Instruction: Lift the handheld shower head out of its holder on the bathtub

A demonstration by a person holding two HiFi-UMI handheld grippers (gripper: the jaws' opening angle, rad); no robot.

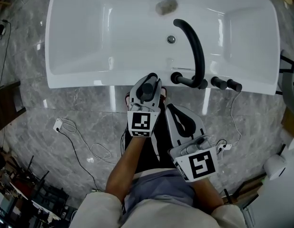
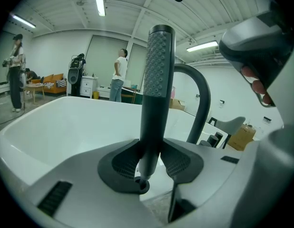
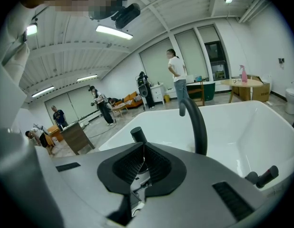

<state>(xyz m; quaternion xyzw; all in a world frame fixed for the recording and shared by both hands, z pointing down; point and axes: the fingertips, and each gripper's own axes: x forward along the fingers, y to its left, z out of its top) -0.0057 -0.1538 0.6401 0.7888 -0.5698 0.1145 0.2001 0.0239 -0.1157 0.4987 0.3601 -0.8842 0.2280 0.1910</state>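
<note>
Right gripper (image 3: 143, 151), nearest my body and held back from the tub: jaws pressed together on nothing, idle. Left gripper (image 2: 150, 148), forward at the near rim of the bathtub (image 1: 80, 77): jaws clamped on the shower head (image 2: 159, 70), with the pads bearing on the smooth lower part of its handle, below the studded section. A dark ring (image 2: 140, 185) sits just under the handle's foot (I take it for the mouth of the holder; I cannot tell whether the foot is clear of it).

Orientation. Long axis close to vertical. The upper end points toward the ceiling and leans a little to the right in the left gripper view; the foot points toward the tub rim. In the head view I see it nearly end-on, a dark disc between the left jaws, just left of the base of the black spout (image 1: 197, 46).

Hazards, as I judge them.
1. My hold is low on a tall body, so the top can swing about the pads if the grip slackens or I move sharply.
2. A pull off the axis could wedge the foot in the ring.
3. The spout arches near on the right, and drifting that way would knock the head against it.
4. No hose shows in any view; if one runs below, it may drag as the head rises.
</note>
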